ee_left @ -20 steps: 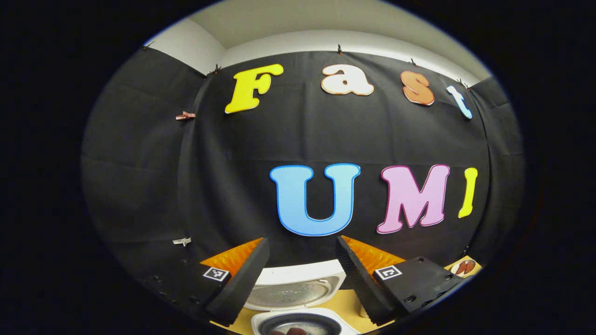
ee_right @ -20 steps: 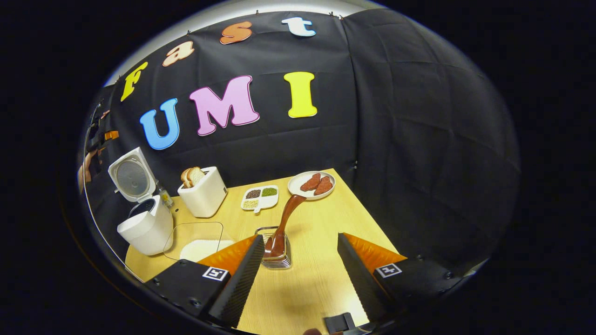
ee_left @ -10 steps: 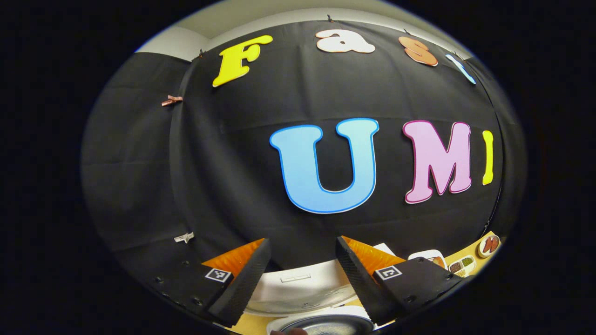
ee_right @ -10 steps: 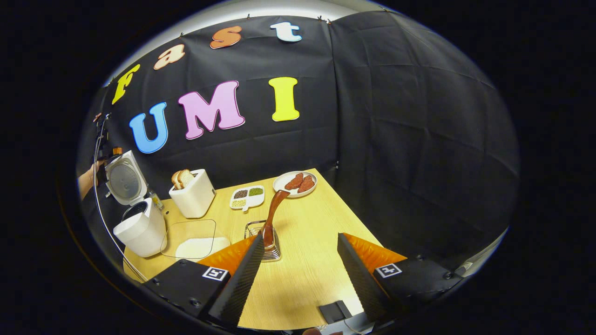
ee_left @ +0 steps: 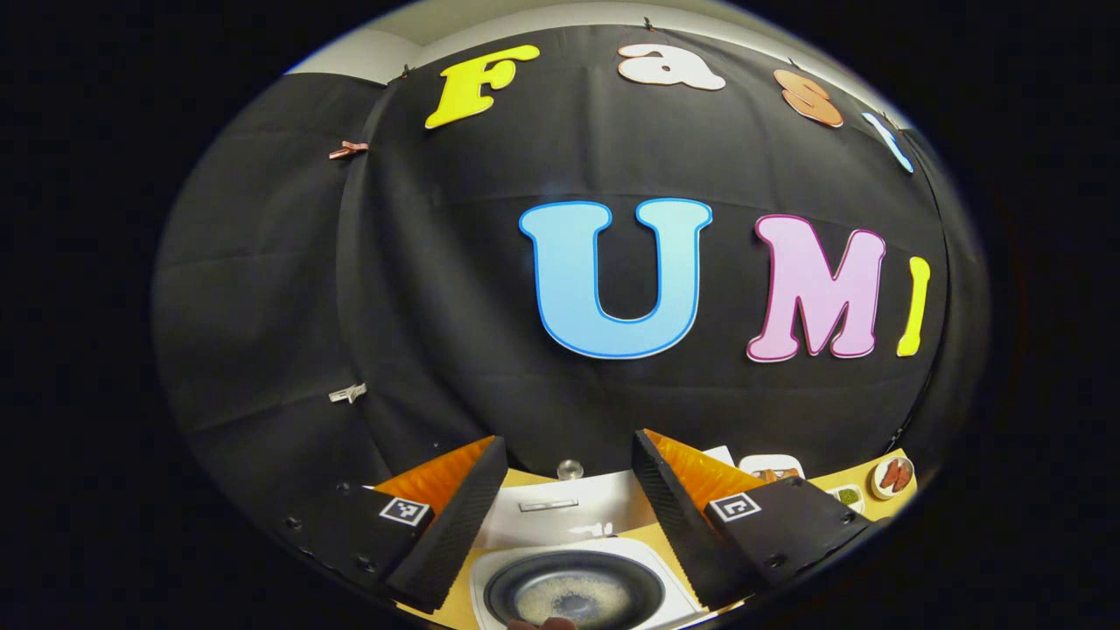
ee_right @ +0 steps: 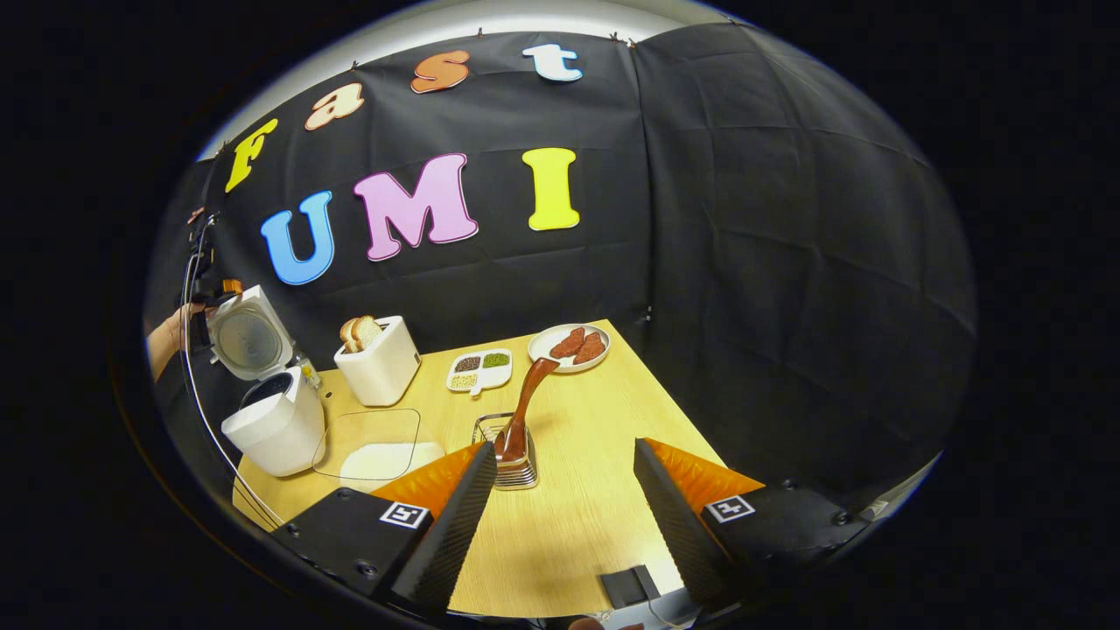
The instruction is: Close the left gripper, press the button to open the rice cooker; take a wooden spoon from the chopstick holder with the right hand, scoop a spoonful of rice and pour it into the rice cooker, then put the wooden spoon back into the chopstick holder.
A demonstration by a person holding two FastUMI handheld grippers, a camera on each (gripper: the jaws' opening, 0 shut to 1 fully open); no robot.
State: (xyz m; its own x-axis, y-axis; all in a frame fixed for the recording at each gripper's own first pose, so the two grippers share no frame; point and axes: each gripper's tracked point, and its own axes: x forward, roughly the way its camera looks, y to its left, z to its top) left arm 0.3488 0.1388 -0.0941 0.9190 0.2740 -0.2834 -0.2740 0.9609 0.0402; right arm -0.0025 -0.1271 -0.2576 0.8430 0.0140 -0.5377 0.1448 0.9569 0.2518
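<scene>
Reaching for the wooden spoon [ee_right: 525, 404] is my step now: it stands tilted in the chopstick holder [ee_right: 511, 461] mid-bench, just ahead of my empty, spread right tongs [ee_right: 560, 499], which must close on its handle. The rice cooker [ee_right: 273, 418] stands lid-up at the light wood bench [ee_right: 604, 411] edge, my left tongs [ee_left: 564, 507] parted above its pot, black cloth walls behind.

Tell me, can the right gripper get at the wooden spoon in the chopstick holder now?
Probably yes. The right gripper is open, the wooden spoon leans out of the chopstick holder just ahead, and nothing stands between.
</scene>
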